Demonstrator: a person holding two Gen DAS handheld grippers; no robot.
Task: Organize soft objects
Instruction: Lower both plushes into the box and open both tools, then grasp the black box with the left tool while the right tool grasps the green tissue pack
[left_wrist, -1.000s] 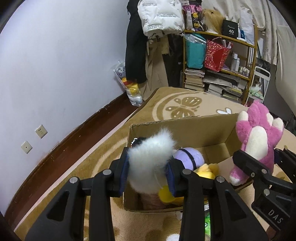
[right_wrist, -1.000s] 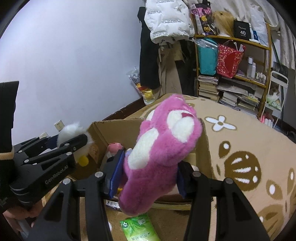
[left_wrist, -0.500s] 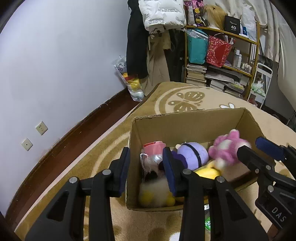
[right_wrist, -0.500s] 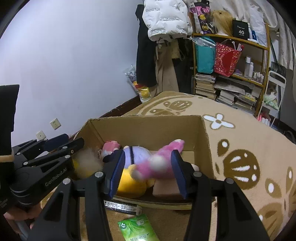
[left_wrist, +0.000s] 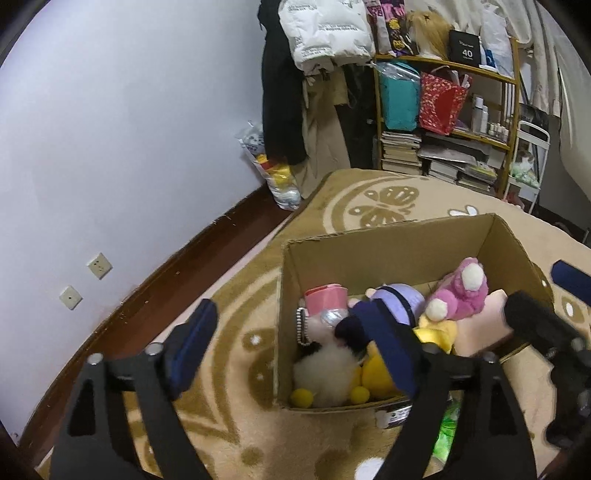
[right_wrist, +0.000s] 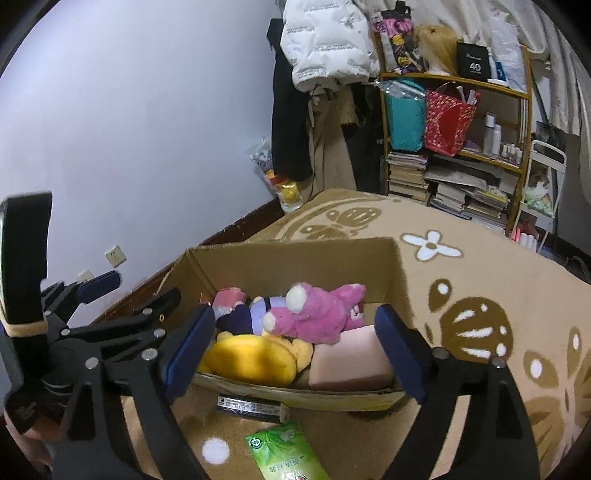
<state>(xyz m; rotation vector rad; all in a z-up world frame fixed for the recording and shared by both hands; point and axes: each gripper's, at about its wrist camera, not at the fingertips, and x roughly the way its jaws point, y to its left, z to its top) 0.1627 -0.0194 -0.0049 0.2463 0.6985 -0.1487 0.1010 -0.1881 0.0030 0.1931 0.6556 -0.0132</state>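
The pink plush toy (right_wrist: 317, 317) lies on its side inside the cardboard box (right_wrist: 295, 258), on top of the other soft things, resting partly on a pale pink cushion (right_wrist: 351, 362) and against a purple plush (right_wrist: 258, 310). A large yellow plush (right_wrist: 251, 358) fills the near side of the box below it. At the box's near left corner sits the white fluffy toy (left_wrist: 325, 373), with small yellow balls beside it and a pink cup-shaped item (left_wrist: 327, 299) behind.

Your right gripper (right_wrist: 295, 354) hangs over the near edge of the box with its jaws opening; they stand wide apart and nothing is clamped between the pads. Your left gripper (left_wrist: 291, 354) is over the box's left wall, its jaws also opening and wide apart, holding nothing; the white fluffy toy lies free in the box beneath them.

The box stands on a tan patterned rug (right_wrist: 480, 295). A green packet (right_wrist: 284, 454) lies on the rug just in front of the box. Farther back, a shelf (right_wrist: 454, 147) of books and bags stands against the wall, beside hanging coats (right_wrist: 325, 48).
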